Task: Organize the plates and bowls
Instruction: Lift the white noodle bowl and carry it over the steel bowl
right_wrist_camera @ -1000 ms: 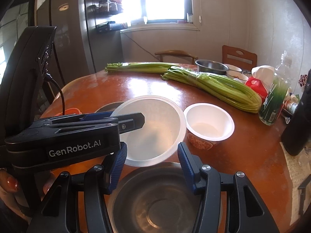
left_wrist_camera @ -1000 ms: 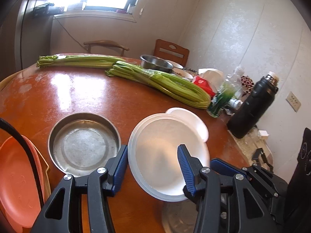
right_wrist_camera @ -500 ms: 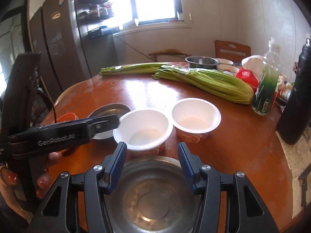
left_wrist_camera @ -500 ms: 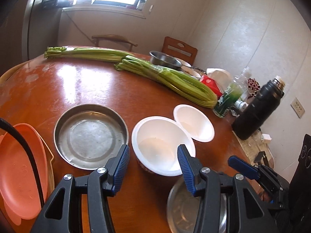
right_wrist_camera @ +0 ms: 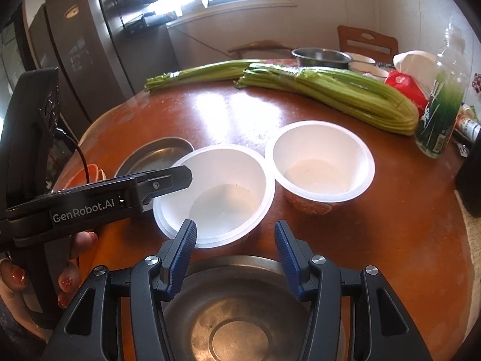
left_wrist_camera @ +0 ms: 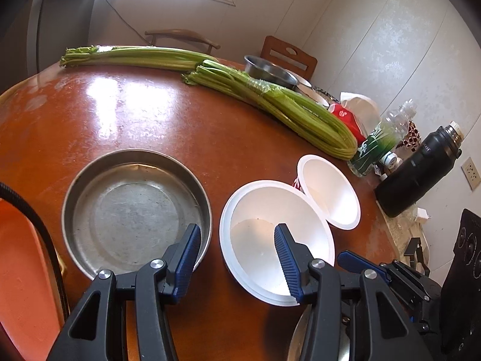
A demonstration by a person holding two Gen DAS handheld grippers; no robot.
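Observation:
Two white bowls stand side by side on the round wooden table: the nearer bowl and a second bowl to its right. A shallow metal plate lies left of them. Another metal dish lies just under my right gripper, which is open and empty. My left gripper is open and empty, its right finger over the nearer bowl's rim. The left gripper also shows in the right wrist view, beside that bowl.
An orange plate lies at the table's left edge. Two celery bundles cross the far side, with a metal pot behind. A green bottle, a black thermos and a red packet stand at the right edge.
The left gripper set the nearer white bowl down on the table, drew back, then moved close to it again. The right gripper stayed open over the metal dish.

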